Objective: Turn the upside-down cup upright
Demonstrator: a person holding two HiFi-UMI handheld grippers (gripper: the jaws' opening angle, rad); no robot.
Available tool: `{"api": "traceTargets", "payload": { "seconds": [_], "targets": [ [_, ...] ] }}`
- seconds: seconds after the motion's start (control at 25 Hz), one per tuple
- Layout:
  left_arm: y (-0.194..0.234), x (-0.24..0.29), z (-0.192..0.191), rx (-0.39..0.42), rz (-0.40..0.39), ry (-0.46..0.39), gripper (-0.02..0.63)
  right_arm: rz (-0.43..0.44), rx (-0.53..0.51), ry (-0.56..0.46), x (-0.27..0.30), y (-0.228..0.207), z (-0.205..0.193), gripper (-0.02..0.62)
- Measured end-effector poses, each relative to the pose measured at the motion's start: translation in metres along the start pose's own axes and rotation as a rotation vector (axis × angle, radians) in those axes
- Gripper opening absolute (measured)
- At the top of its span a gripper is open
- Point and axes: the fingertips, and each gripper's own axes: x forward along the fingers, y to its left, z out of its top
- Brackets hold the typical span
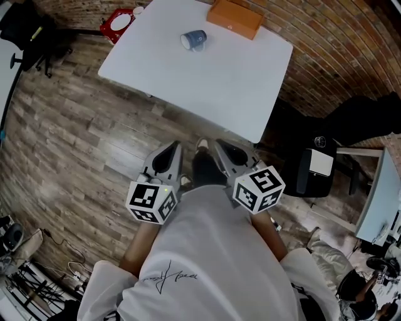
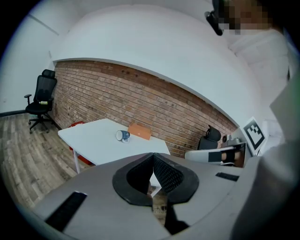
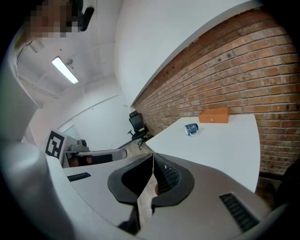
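Left gripper (image 1: 169,153): jaws closed tip to tip, nothing between them. Blue cup (image 1: 194,40) lies on its side on the white tabletop (image 1: 213,88), well ahead of both jaws, near an orange box (image 1: 235,17). Right gripper (image 1: 229,153): jaws pressed together, empty.

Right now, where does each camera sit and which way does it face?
Head view: on the person's head, steeply down at white table, cup and orange box; shirt, left gripper, right gripper show.
Left gripper view: on the left gripper, along its shut jaws toward table and brick wall; right gripper at right.
Right gripper view: on the right gripper, along shut jaws toward table; left gripper at left.
Shared: all three see cup and box.
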Motion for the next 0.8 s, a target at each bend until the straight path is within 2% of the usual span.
{"api": "traceTargets", "payload": {
  "seconds": [0.56,0.8],
  "targets": [
    [0.015,0.071,0.029,0.003,-0.007,0.021,0.009,0.01,0.006,0.014,0.039,-0.05,0.034,0.021],
    [0.021,0.093,0.044,-0.005,0.021,0.006,0.009,0.035,0.012,-0.007,0.05,-0.067,0.051,0.021]
  ]
}}
